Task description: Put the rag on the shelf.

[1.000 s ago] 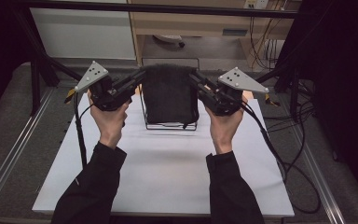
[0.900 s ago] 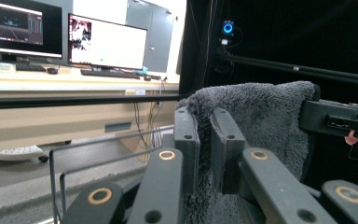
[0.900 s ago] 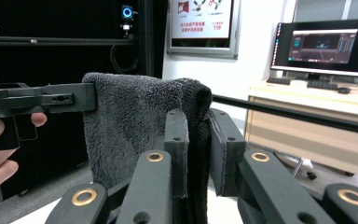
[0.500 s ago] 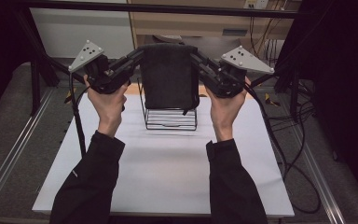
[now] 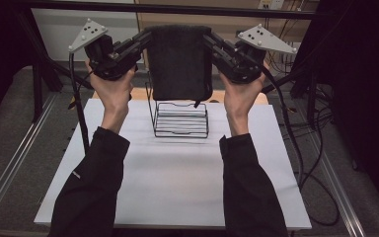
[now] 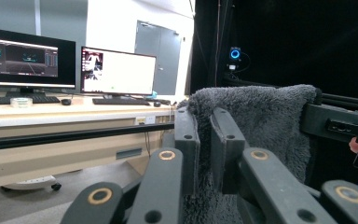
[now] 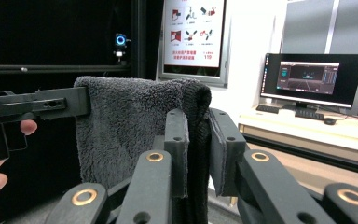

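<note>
A dark grey towel (image 5: 179, 61) hangs folded in the air above the far part of the white table (image 5: 172, 173), stretched between the two grippers. The left gripper (image 5: 147, 38) pinches its upper left corner, jaws clamped on the plush fabric, and the right gripper (image 5: 208, 39) pinches the upper right corner the same way. Directly below the towel's lower edge a black wire rack (image 5: 180, 119) stands on the table. Beyond, the gripper views show a desk with monitors (image 6: 116, 71) and a wall poster (image 7: 193, 30).
</note>
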A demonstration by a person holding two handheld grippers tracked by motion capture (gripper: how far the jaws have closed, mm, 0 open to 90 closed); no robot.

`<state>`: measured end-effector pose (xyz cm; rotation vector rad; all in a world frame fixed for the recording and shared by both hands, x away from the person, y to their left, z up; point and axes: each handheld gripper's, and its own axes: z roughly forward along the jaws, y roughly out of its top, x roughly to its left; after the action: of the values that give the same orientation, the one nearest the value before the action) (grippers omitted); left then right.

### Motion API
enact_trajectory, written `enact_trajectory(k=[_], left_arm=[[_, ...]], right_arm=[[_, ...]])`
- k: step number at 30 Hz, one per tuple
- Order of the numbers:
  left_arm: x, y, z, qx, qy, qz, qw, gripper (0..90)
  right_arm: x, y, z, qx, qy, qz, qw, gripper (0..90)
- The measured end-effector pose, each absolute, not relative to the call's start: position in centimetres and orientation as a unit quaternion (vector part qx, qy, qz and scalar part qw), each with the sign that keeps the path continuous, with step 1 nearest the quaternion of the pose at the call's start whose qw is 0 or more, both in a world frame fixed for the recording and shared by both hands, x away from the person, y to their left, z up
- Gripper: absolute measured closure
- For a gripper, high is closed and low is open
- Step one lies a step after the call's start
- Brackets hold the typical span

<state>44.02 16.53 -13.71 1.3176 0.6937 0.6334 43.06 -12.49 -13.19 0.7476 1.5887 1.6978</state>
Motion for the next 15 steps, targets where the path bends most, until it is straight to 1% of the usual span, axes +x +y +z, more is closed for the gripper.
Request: enact_trajectory(k=[15], left_arm=[[45.7,16.9,-11.4,0.580,0.315,0.296,0.691,81.8]], right_arm=[[45.4,-11.8,-10.8,0.287,0.607,0.653,0.351,79.3]])
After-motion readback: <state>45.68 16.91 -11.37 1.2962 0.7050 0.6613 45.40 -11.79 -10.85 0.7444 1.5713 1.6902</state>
